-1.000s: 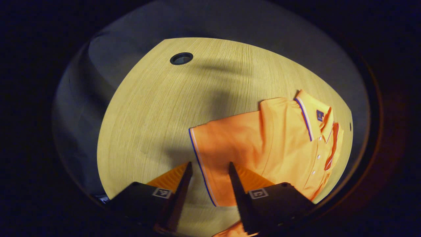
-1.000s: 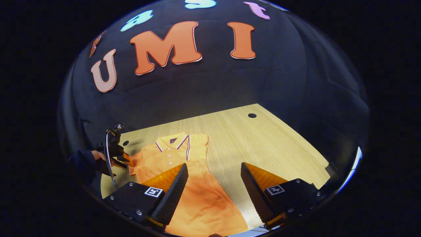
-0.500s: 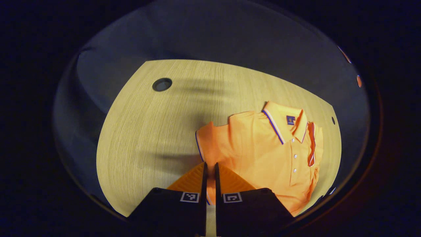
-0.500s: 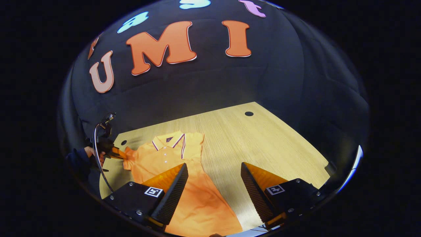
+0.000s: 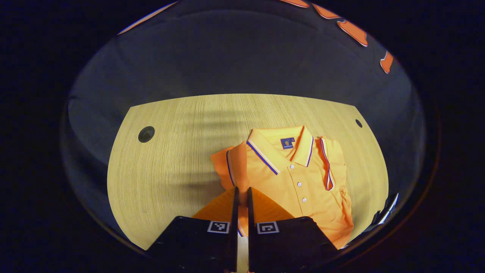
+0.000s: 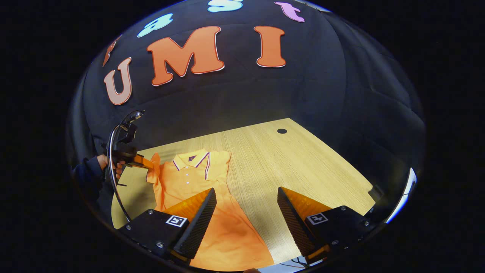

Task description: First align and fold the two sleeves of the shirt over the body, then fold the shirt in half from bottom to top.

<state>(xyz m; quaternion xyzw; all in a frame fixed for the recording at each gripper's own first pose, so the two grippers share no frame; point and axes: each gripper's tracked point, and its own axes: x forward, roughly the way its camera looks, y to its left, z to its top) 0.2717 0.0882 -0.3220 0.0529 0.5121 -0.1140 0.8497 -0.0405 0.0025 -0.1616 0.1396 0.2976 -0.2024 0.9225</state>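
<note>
A pale wooden table (image 5: pixel 174 151) stands against a dark cloth wall (image 6: pixel 242 102), with a round cable hole (image 5: pixel 146 134) near its edge at about ten o'clock in the left gripper view and another hole (image 6: pixel 282 131) at about one o'clock in the right gripper view. An orange polo shirt (image 5: pixel 299 182) lies front-up on the table, collar (image 5: pixel 282 146) toward the wall, buttons running down the placket. In the left gripper view the left gripper (image 5: pixel 241 197) sits at six o'clock with its fingers drawn together on the striped edge of one sleeve (image 5: pixel 231 168), which is raised and bent toward the shirt's body. The other sleeve (image 5: pixel 331 167) already lies folded over the chest at about three o'clock. In the right gripper view the right gripper (image 6: pixel 246 208) hangs above the shirt's lower part with its fingers spread wide and nothing between them; at nine o'clock a hand (image 6: pixel 108 165) holds the far gripper, lifting the pinched sleeve off the table.
</note>
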